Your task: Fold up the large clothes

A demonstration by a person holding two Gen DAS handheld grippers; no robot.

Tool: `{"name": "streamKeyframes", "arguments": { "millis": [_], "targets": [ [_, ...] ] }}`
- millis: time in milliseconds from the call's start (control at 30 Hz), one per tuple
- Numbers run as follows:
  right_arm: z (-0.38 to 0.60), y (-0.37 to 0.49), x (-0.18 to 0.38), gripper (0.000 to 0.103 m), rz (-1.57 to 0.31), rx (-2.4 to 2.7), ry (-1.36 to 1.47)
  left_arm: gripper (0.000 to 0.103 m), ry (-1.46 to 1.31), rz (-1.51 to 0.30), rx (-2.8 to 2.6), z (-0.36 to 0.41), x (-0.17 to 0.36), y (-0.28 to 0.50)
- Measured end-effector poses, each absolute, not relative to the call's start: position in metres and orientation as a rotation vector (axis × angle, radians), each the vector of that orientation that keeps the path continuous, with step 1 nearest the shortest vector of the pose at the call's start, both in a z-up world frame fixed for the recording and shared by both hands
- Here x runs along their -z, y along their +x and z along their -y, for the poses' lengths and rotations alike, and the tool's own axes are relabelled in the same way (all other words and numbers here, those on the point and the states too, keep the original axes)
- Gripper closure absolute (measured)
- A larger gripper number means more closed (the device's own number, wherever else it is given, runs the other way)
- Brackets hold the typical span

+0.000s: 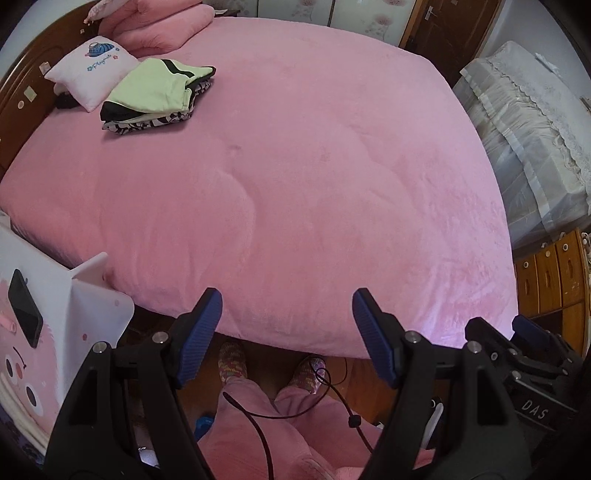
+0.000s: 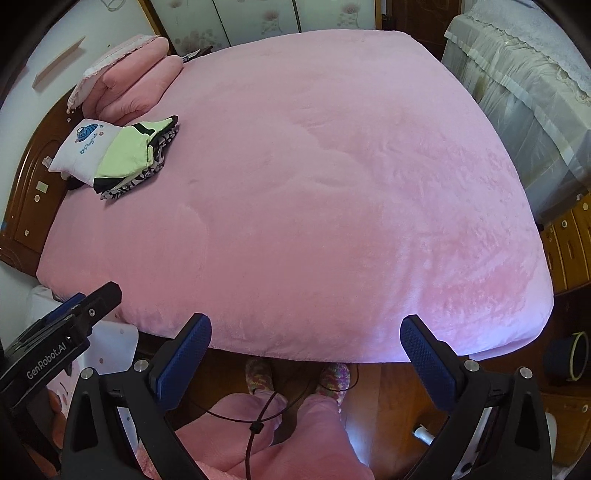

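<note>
Pink plush covers nearly everything in your left wrist view: the wide fleece-covered bed fills the frame. Your left gripper hangs over its near edge, pointing steeply down, blue-padded jaws standing well apart with nothing between them. The task's thing, a folded stack of clothes with a pale green garment on top and black-and-white patterned cloth beneath, lies far off at the upper left. It sits just beside a small white printed cushion against the dark wooden headboard, with pink pillows behind. That spot looks chosen to keep finished pieces out of the open middle, where the next large garment would need room to be spread. Your right gripper shows at the lower right edge, close alongside. Below the jaws you can see your own pink trouser legs and patterned slippers on the wooden floor, so you stand at the foot of the bed.

From the right wrist view the layout matches. Your right gripper also hovers over the bed's near edge, jaws spread wide and empty. The green-topped stack lies well apart from them, far up at the left by the cushion. The left gripper pokes in at the left edge. No unfolded garment shows on the bed in either view, so I judge you are between pieces.
</note>
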State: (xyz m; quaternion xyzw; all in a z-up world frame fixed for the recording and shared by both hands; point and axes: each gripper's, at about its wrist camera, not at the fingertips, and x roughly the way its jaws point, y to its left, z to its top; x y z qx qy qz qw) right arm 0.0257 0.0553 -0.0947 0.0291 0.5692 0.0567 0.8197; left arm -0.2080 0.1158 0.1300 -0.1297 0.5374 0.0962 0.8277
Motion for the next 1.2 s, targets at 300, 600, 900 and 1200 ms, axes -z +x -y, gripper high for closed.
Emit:
{"name": "streamKeyframes", "arguments": {
  "millis": [300,600,900,1200],
  "targets": [
    [-0.048,0.021,0.084,0.000,-1.183,-0.074,0.054,0.026,-0.210,-1.089,-0.181,-0.112,-0.141,-0.203],
    [-0.048,0.021,0.079,0.000,-1.169,-0.044,0.018,0.003,-0.148,-1.087,-0.156,-0.103,-0.145,-0.201],
    [-0.053,0.022,0.071,0.000,-1.134,-0.033,0.010,0.000,-0.124,-1.077,-0.151,-0.107,-0.147,-0.198],
    [-0.057,0.028,0.066,0.000,-1.112,-0.024,-0.010,0.000,-0.097,-1.040,-0.161,-0.105,-0.155,-0.196]
  ]
}}
